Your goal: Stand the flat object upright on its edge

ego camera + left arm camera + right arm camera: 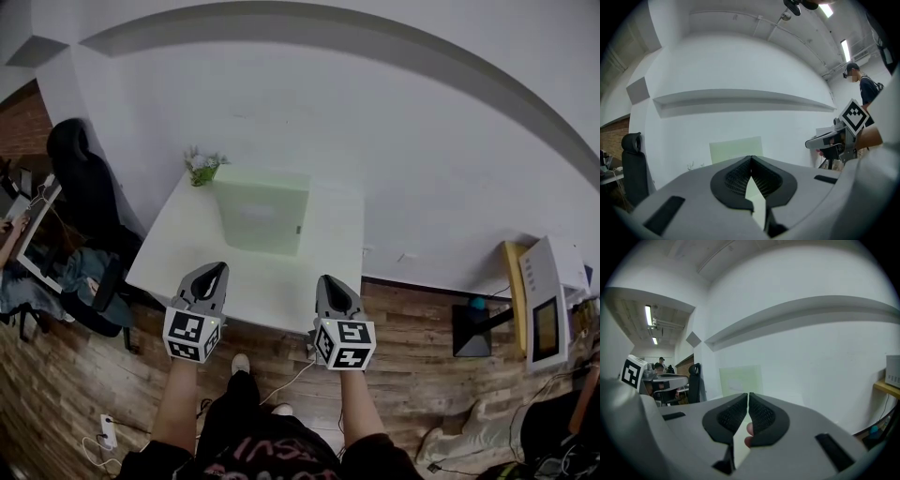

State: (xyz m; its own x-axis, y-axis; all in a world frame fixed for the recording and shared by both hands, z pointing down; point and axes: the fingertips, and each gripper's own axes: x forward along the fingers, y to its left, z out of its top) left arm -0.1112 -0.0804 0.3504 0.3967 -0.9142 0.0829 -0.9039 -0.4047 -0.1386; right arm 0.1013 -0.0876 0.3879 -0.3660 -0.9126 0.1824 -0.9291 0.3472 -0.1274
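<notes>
The pale green flat board (pixel 261 211) stands upright on its edge at the far side of the white table (pixel 178 267), close to the wall, with a small potted plant (pixel 202 167) just beside its left corner. The left gripper (pixel 217 268) and right gripper (pixel 329 280) hover at the table's near edge, well apart from the board, each with its jaws pressed together on nothing. A black office chair (pixel 82 183) stands left of the table, and a white device (pixel 547 302) sits far right.

Green panel (pixel 736 149) bottom edge hidden behind left tool (pixel 751 159); likewise behind right tool (pixel 748 397) in its view
</notes>
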